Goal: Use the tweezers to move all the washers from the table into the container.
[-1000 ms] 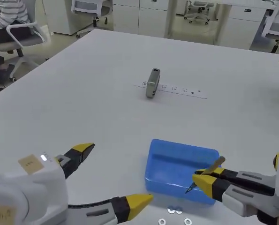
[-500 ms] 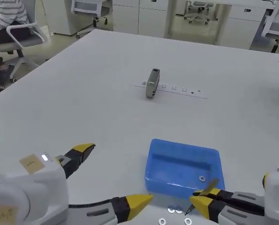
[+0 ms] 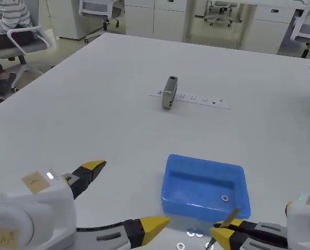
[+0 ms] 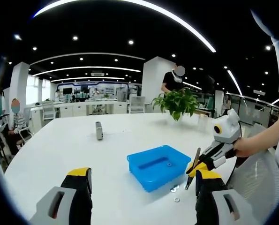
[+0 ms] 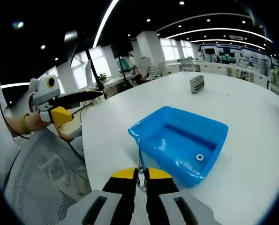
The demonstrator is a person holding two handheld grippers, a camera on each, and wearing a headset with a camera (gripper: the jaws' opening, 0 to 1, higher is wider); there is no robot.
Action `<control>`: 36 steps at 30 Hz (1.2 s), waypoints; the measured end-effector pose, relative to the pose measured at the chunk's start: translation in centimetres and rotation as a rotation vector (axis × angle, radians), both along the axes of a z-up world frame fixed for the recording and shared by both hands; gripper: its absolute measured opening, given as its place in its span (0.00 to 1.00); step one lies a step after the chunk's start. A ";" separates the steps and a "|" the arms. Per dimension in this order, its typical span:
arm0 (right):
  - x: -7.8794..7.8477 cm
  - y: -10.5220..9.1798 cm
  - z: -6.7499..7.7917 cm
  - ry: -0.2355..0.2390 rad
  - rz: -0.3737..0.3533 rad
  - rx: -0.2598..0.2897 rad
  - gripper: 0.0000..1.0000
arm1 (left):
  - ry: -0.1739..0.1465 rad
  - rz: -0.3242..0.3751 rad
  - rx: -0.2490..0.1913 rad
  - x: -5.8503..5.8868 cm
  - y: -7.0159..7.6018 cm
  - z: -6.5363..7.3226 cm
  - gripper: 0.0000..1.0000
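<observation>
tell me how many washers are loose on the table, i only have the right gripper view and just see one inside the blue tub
observer: About four small silver metal washers lie on the white table, just in front of the near wall of the blue plastic container.
operator: where's my tweezer tip relative to them
observer: The tip of the thin metal tweezers is down beside the rightmost washer; I cannot tell if it touches.
operator: is the left gripper in the way
observer: No, the left gripper hangs left of the washers with its fingers wide open, apart from them.
</observation>
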State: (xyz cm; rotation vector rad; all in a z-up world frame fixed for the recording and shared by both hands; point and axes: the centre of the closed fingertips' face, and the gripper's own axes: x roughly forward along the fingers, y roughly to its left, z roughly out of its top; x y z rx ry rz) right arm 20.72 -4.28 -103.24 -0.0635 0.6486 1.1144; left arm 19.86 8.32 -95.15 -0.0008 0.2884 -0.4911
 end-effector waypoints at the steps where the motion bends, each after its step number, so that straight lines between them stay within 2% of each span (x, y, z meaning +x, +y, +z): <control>1: -0.1 0.1 0.0 -0.002 0.002 0.000 0.04 | 0.000 0.000 -0.001 0.0 0.0 0.0 0.94; 3: -0.3 0.2 0.0 -0.005 0.006 0.000 0.04 | -0.003 0.002 -0.002 0.0 0.0 0.1 0.94; 7: -1.0 0.5 0.1 -0.053 0.048 -0.028 0.04 | -0.004 0.003 -0.004 0.0 0.1 0.1 0.94; 9: -1.3 0.5 -0.1 -0.131 0.105 -0.072 0.04 | -0.003 0.002 -0.004 0.0 0.1 0.1 0.93; 10: -1.2 0.1 -0.2 -0.199 0.125 -0.135 0.03 | -0.004 0.003 -0.003 0.0 0.1 0.1 0.93; 11: -1.3 -0.3 -0.4 -0.220 0.132 -0.181 0.02 | -0.005 0.004 -0.002 0.0 0.1 0.1 0.93; 12: -1.8 0.1 -0.4 -0.222 0.167 -0.180 0.02 | -0.005 0.004 -0.002 0.0 0.1 0.1 0.93; 15: -1.5 0.2 -0.3 -0.218 0.123 -0.154 0.01 | -0.010 0.006 -0.005 0.1 0.2 0.2 0.93; 17: -1.1 0.0 -0.3 -0.187 0.091 -0.144 0.02 | -0.008 0.005 -0.007 0.1 0.1 0.2 0.93; 18: -1.0 0.0 -0.1 -0.187 0.089 -0.134 0.02 | -0.009 0.004 -0.007 0.0 0.1 0.2 0.93; 20: -0.6 0.1 1.1 -0.191 0.054 -0.087 0.02 | -0.010 0.002 -0.007 0.0 0.1 0.2 0.93; 22: -0.2 0.0 2.0 -0.211 0.047 -0.087 0.02 | -0.013 0.003 -0.006 0.0 0.1 0.3 0.93; 27: 0.1 0.1 3.6 -0.197 0.044 -0.050 0.02 | -0.016 0.009 -0.015 0.1 0.2 0.4 0.93; 31: 0.5 0.1 5.0 -0.221 0.036 -0.037 0.02 | -0.016 0.011 -0.017 0.1 0.3 0.4 0.93; 36: 1.5 0.2 6.8 -0.218 0.025 -0.005 0.02 | -0.019 0.012 -0.019 0.1 0.3 0.5 0.93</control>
